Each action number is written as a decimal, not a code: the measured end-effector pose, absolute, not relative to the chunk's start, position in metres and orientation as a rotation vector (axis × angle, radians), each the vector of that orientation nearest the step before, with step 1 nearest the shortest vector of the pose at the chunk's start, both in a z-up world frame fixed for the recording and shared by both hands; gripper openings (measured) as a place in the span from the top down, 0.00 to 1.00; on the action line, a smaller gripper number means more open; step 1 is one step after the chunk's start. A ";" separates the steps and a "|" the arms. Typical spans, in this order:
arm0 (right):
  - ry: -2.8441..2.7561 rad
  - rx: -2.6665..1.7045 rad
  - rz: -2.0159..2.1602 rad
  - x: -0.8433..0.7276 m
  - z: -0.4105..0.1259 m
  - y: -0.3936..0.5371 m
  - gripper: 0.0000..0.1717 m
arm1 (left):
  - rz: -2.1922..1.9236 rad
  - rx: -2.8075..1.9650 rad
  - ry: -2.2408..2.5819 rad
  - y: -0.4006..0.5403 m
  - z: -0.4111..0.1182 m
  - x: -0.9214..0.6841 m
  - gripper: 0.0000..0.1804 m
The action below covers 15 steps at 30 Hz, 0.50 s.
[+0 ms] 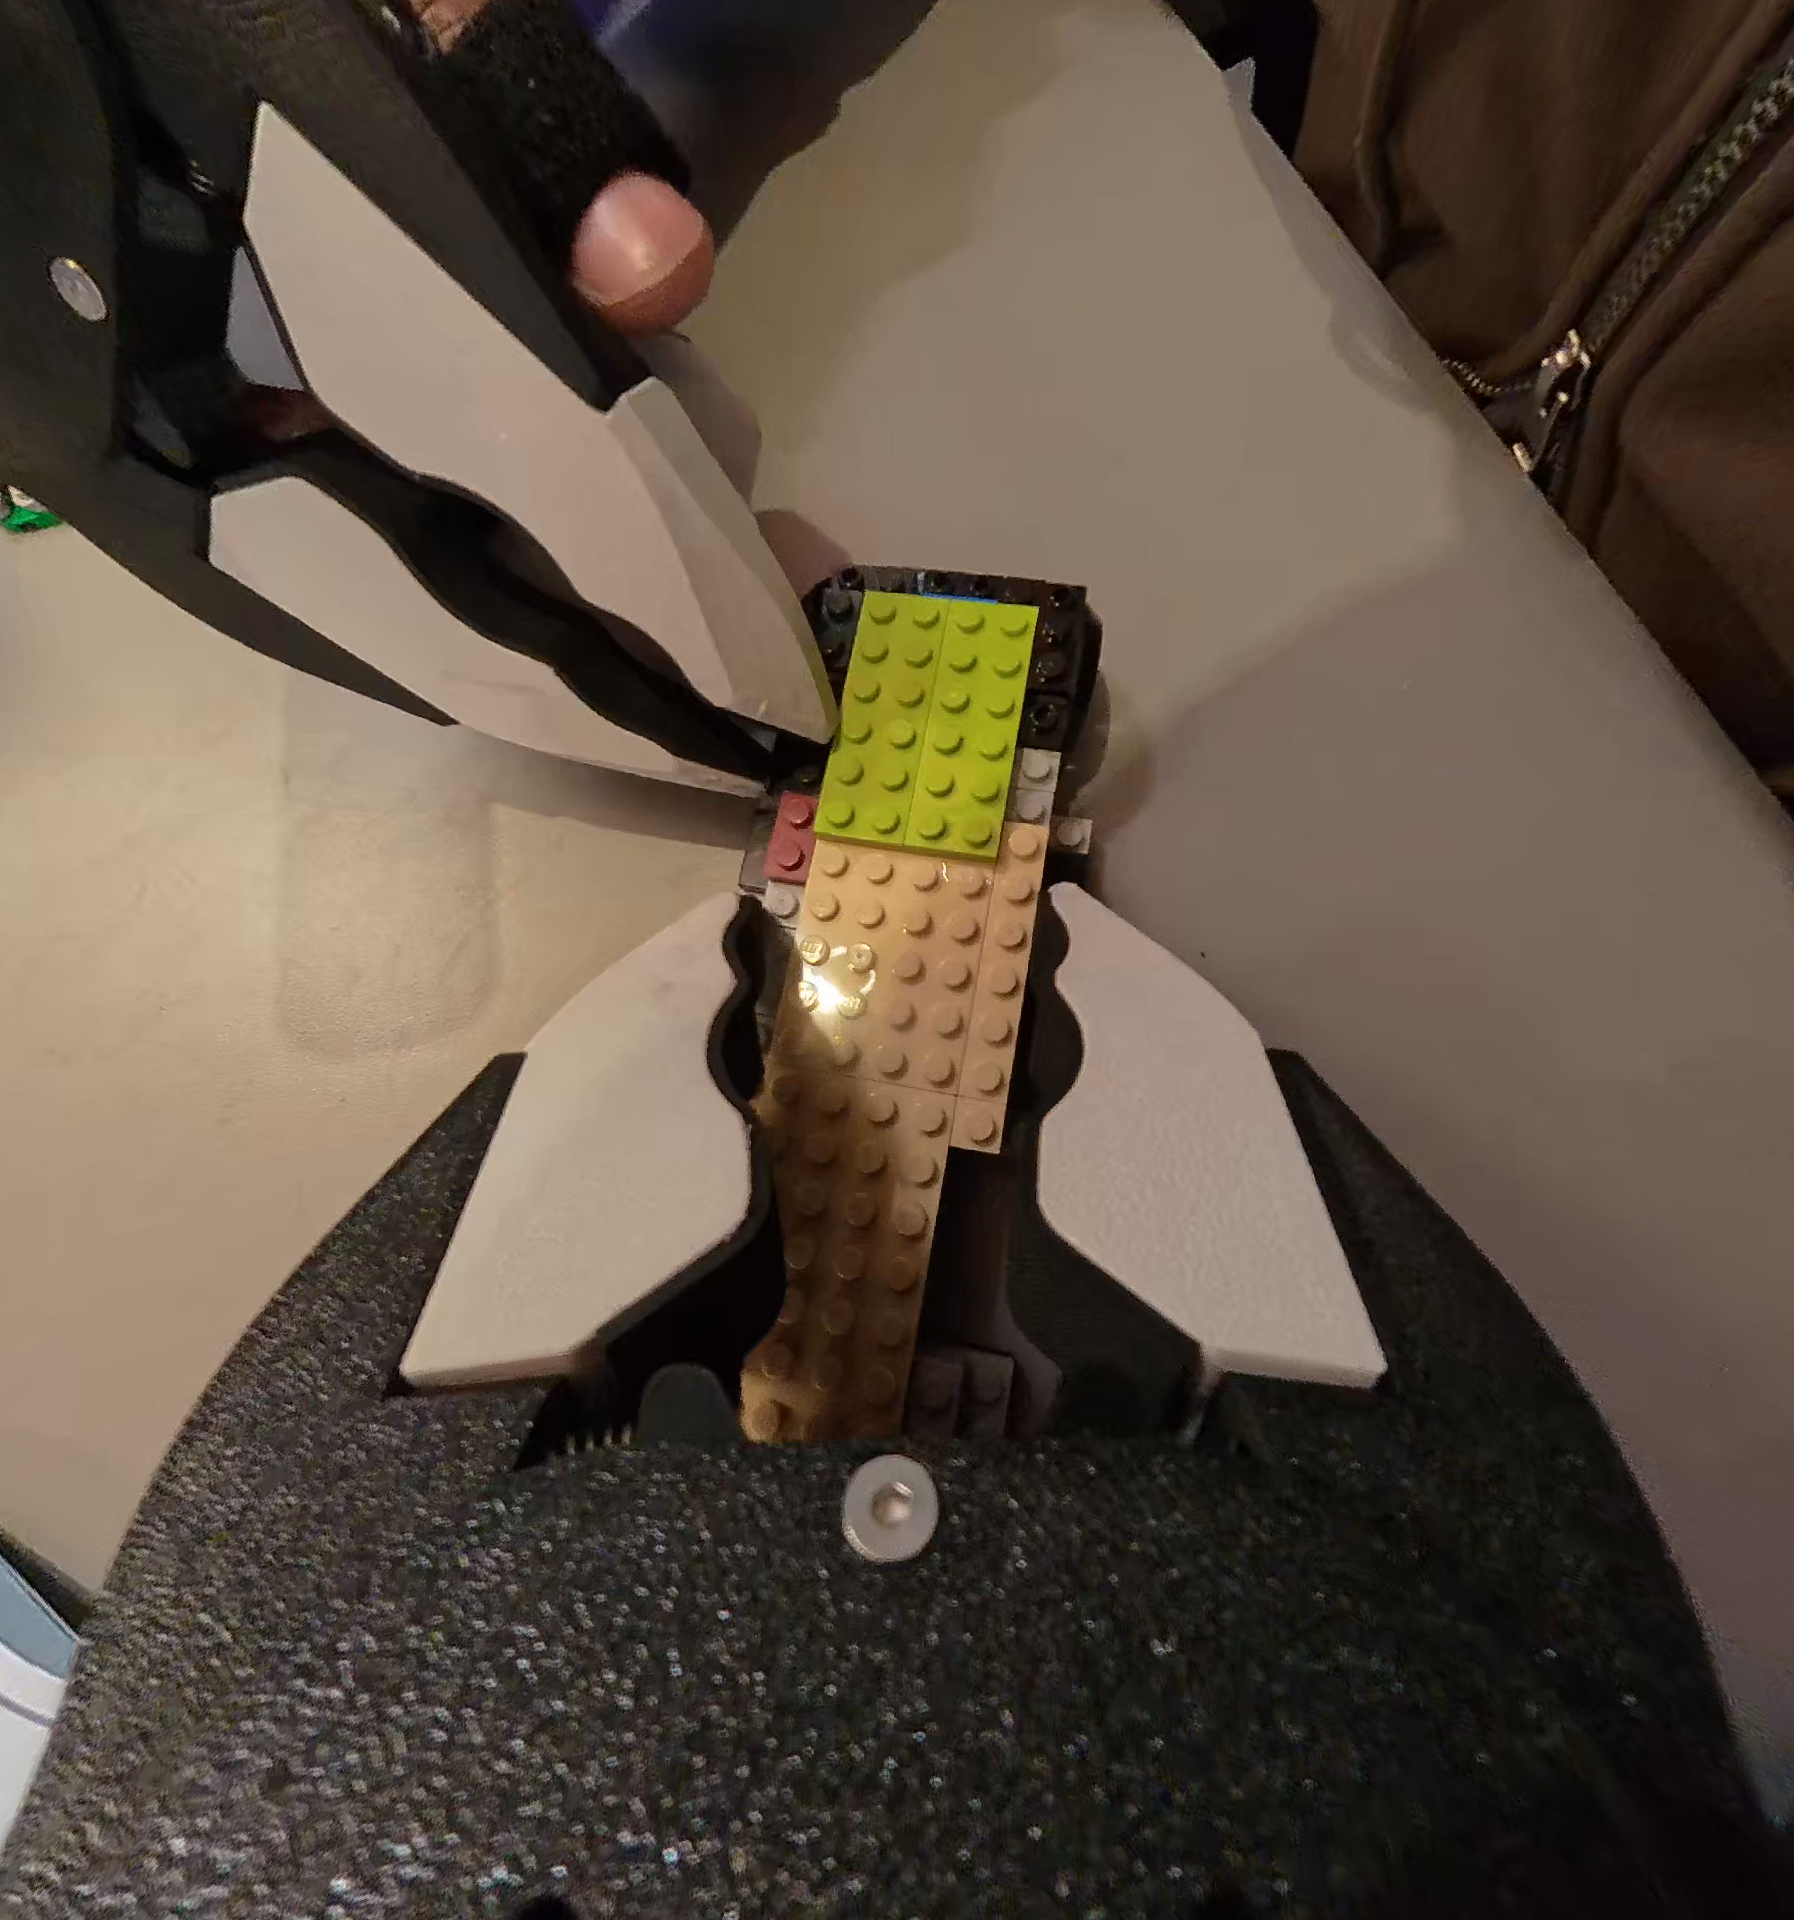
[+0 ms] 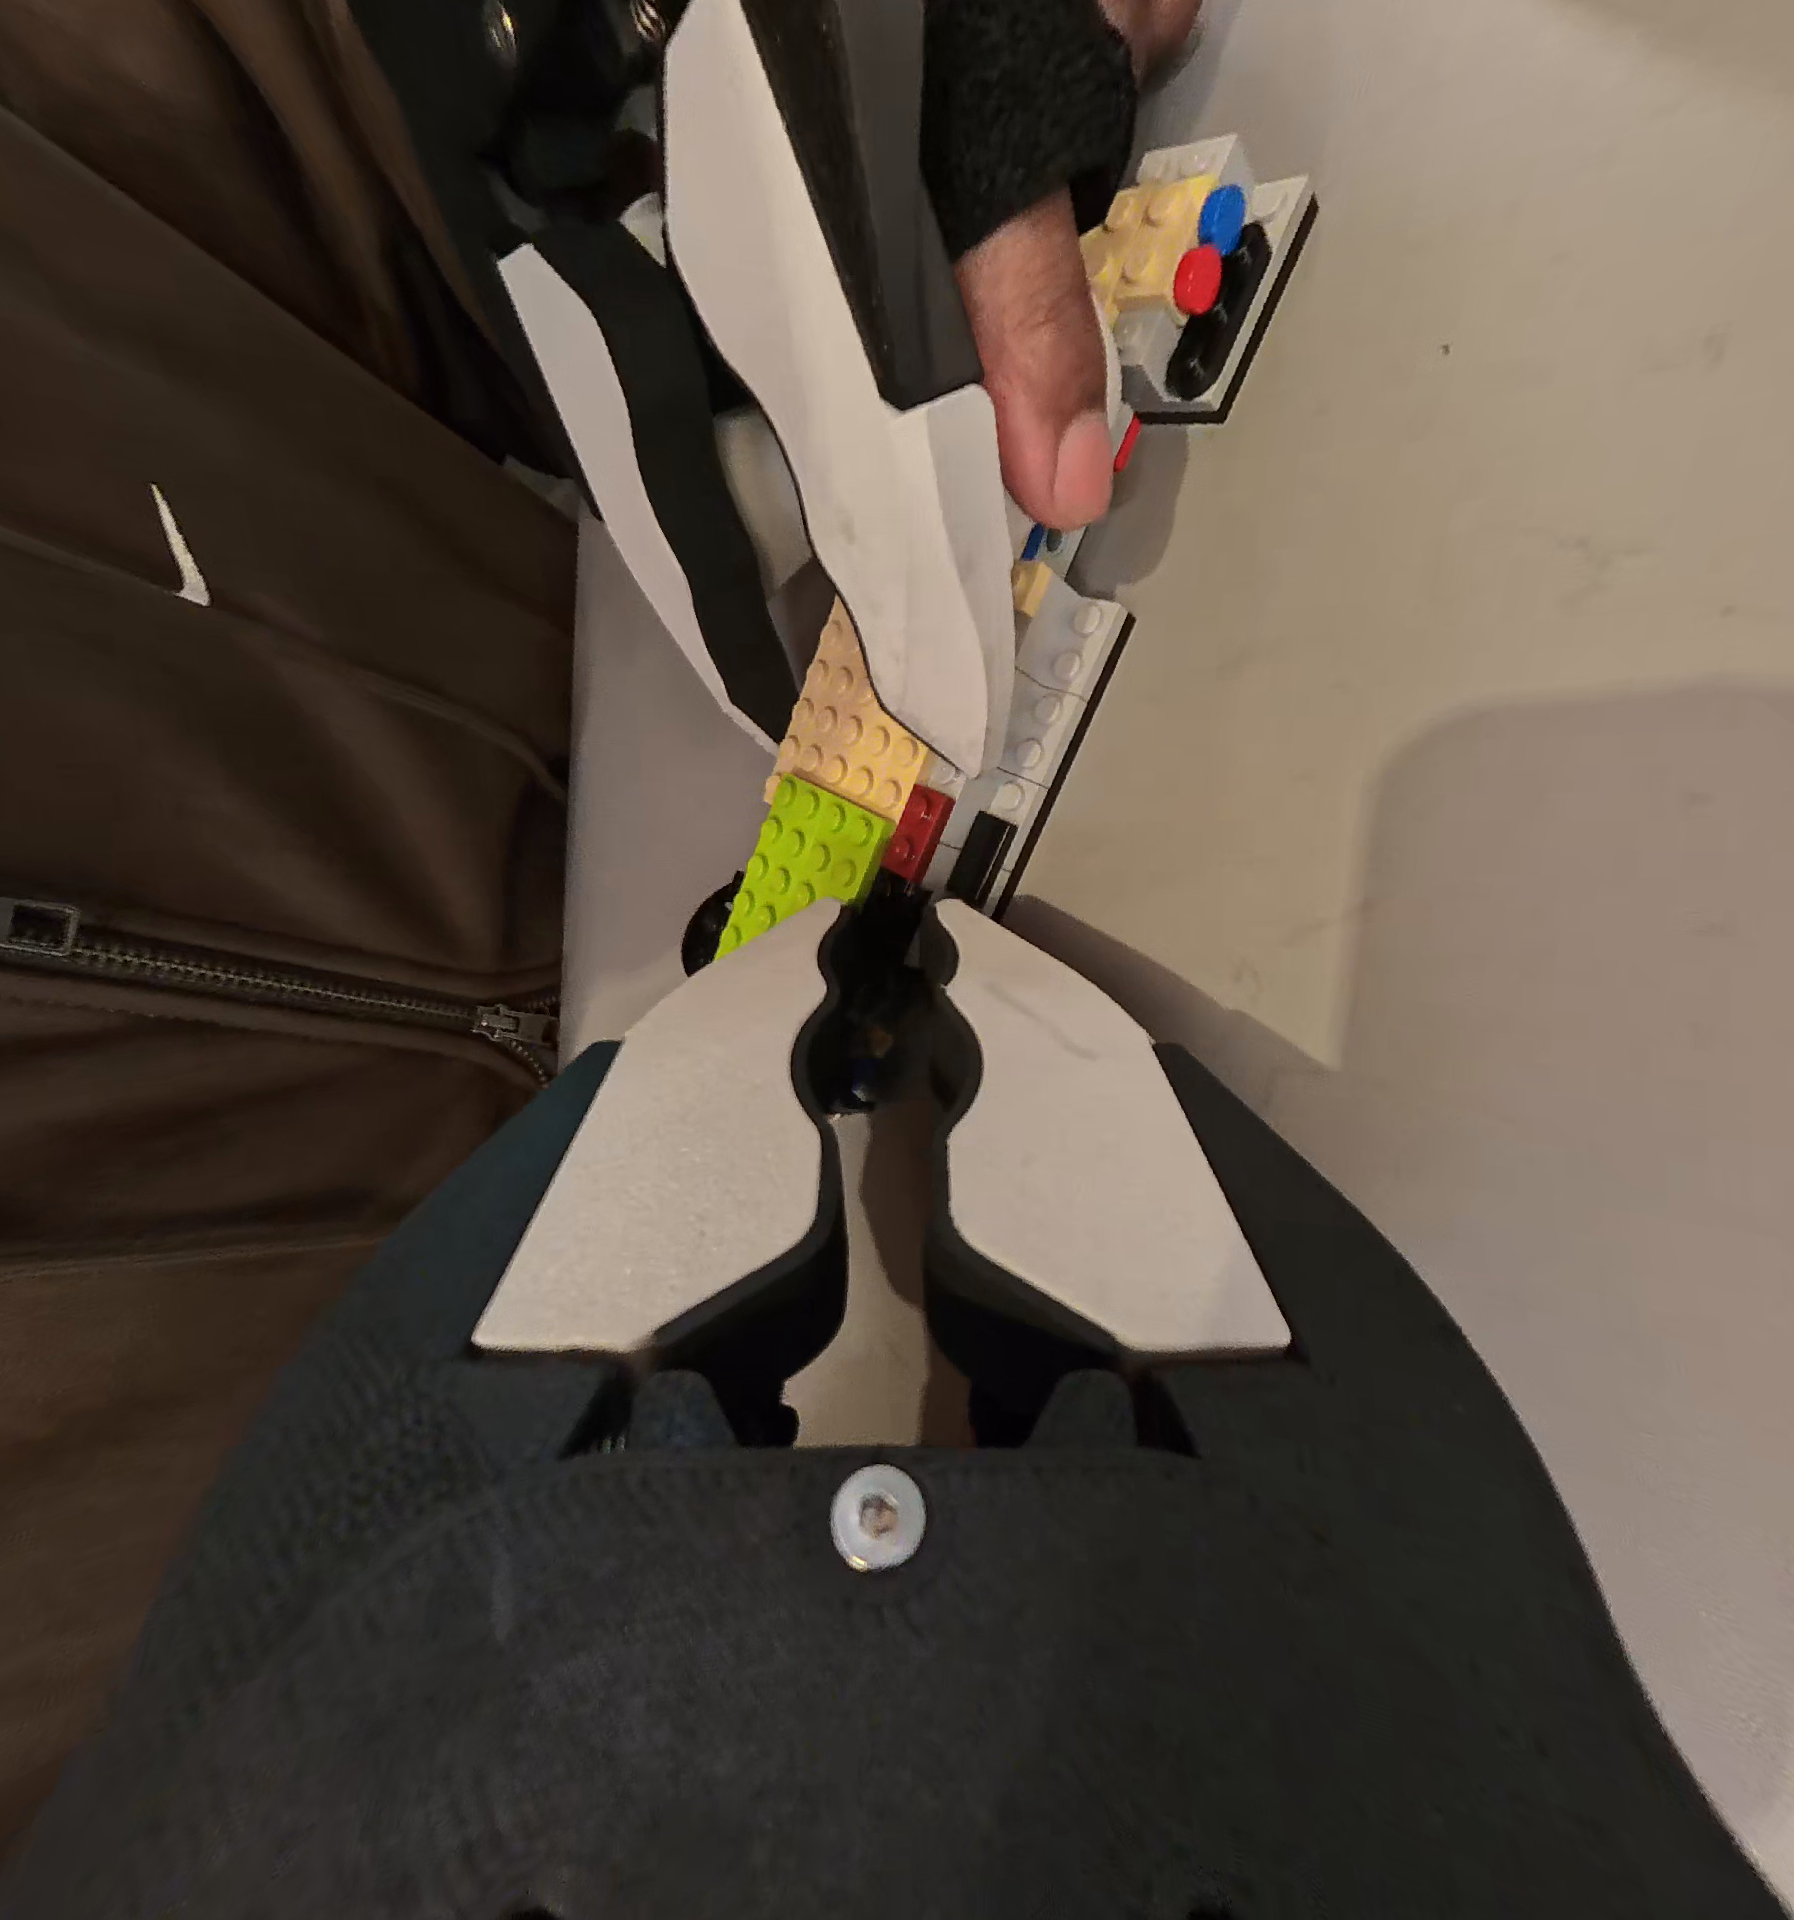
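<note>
My left gripper [image 1: 898, 966] is shut on a brick assembly, its pads pressing the two long sides of the tan plates [image 1: 924, 987]. Lime green plates [image 1: 924, 717] sit beyond the tan ones, and a dark red brick [image 1: 794, 831] sits at the assembly's left edge. My right gripper [image 1: 784, 753] comes in from the upper left, with its tips at the assembly's black edge beside the lime plates. In the right wrist view my right gripper [image 2: 882, 925] is closed on a black piece [image 2: 888, 914] next to the lime plates [image 2: 810, 862] and red brick [image 2: 924, 831]. The left gripper [image 2: 872, 743] reaches over the tan plates [image 2: 851, 727].
The white table [image 1: 249, 935] lies below. A person's brown zipped jacket [image 2: 197, 727] is close by, on the right in the left wrist view [image 1: 1599, 312]. Yellow bricks with blue and red round studs [image 2: 1184, 260] sit at the assembly's far end. Small loose bricks [image 1: 10, 509] lie far left.
</note>
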State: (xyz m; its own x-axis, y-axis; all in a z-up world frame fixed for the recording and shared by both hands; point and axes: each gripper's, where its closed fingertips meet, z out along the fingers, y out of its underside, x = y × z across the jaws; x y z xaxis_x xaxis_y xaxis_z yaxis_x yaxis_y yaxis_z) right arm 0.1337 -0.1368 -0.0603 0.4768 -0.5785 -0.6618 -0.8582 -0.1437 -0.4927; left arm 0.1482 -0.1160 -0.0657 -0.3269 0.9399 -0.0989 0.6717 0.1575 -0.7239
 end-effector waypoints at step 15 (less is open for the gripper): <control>1.148 -1.783 0.305 0.137 -0.057 -0.134 0.97 | 1.024 -1.582 -2.001 -0.114 -0.064 0.149 0.73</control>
